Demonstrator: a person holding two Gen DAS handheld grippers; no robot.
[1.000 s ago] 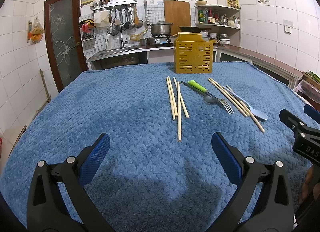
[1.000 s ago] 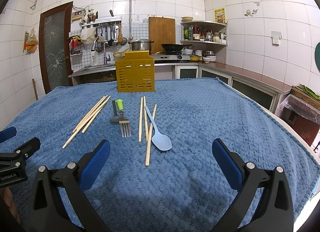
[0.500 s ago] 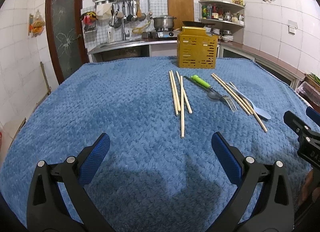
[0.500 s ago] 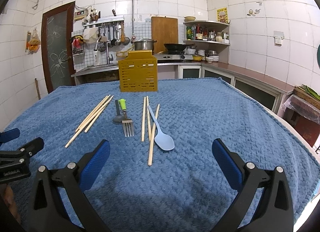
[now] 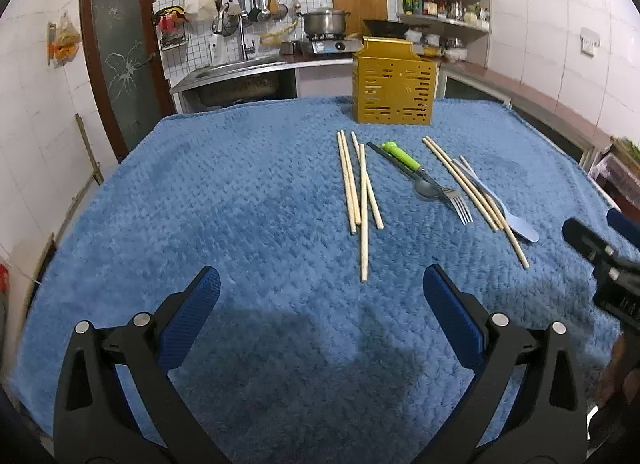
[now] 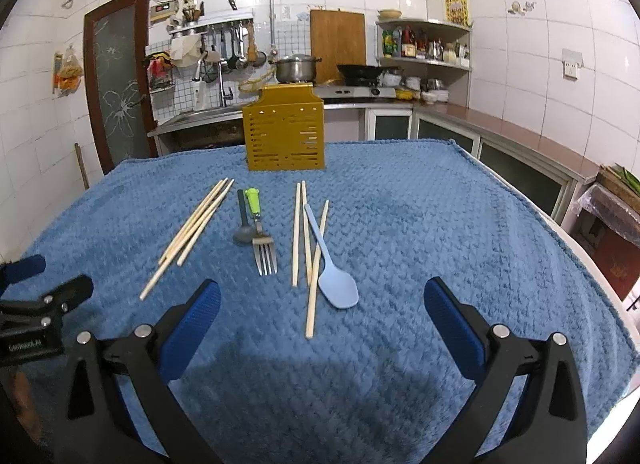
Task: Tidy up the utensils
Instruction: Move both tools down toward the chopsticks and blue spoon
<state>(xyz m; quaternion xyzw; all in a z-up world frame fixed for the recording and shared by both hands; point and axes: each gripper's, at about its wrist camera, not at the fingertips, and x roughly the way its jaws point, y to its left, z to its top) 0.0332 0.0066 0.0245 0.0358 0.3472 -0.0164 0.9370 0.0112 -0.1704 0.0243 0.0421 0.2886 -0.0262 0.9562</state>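
Open blue cloth (image 6: 420, 224) right of spoon (image 6: 334, 276)

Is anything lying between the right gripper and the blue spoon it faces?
Nothing visible does. The open right gripper hangs over bare blue cloth. The blue spoon lies just ahead, its handle crossing a chopstick beside it.

Blue waffle cloth (image 6: 420, 224) — yellow slotted holder (image 6: 285, 136), seemingly grey spoon (image 6: 243, 233).
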